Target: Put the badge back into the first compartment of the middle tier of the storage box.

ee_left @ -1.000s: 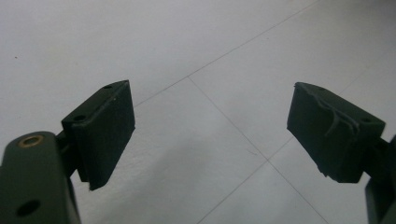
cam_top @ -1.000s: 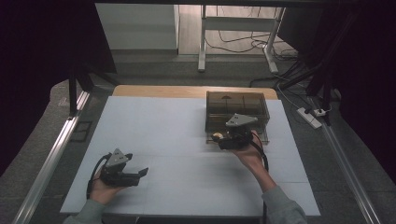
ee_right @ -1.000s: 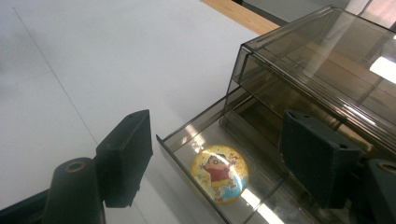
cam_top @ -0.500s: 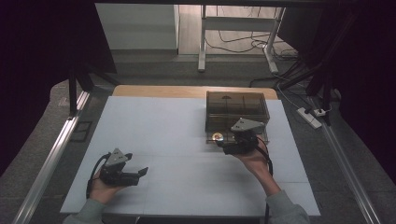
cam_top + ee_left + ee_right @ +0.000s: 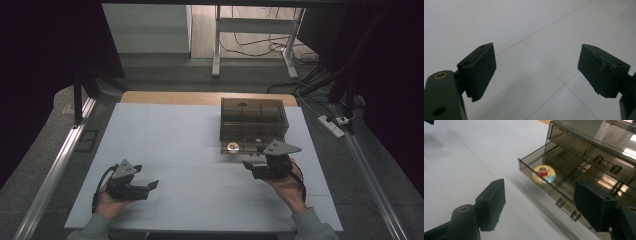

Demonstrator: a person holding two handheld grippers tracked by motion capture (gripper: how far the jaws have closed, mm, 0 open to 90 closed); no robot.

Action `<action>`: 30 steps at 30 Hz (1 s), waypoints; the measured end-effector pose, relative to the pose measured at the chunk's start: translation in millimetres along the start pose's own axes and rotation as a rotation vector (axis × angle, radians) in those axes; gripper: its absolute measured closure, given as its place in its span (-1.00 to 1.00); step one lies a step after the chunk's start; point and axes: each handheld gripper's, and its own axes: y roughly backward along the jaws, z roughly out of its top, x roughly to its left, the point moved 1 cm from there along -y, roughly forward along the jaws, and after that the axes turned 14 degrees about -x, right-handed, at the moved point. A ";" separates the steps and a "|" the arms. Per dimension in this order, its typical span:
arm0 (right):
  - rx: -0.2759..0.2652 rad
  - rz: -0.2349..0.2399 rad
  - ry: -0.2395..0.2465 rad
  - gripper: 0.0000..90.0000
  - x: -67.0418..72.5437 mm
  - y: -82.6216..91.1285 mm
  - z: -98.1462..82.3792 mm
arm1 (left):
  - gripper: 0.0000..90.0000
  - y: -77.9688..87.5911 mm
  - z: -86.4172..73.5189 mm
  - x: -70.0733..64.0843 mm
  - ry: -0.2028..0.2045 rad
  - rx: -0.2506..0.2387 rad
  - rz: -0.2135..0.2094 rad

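Dim surroundings, evenly lit table (image 5: pixel 200 130), blurred close views, glare on drawer box (image 5: pixel 599 152).

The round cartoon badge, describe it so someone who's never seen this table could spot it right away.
Find the smoky transparent drawer box at the far right of the white table. Its bottom drawer is pulled out toward the person, and the badge lies in that drawer's left compartment. It is the one colourful thing there: a small yellow disc with a cartoon figure in red.

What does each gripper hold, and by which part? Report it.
Nothing is held. The left gripper stands open over the white table; the right gripper is open, short of the smoky transparent plastic drawer box.
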 end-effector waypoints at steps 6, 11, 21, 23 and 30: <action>-0.002 -0.032 -0.022 -0.44 -1.1 22.4 -16.8 | -0.66 0.8 -0.5 -0.4 0.000 0.000 -0.004; -0.003 -0.070 -0.036 -0.43 -6.4 42.1 -32.1 | -0.66 1.4 -1.5 -1.0 0.000 0.003 -0.007; 0.023 -0.101 -0.058 -0.44 -13.2 71.5 -62.0 | -0.66 1.5 -3.0 -1.5 -0.001 0.008 -0.006; 0.026 -0.105 -0.060 -0.44 -14.8 73.9 -65.4 | -0.66 1.7 -3.4 -1.4 0.000 0.009 -0.004; 0.028 -0.099 -0.055 -0.44 -19.3 71.7 -70.8 | -0.66 3.1 -4.6 -0.9 0.000 0.010 0.005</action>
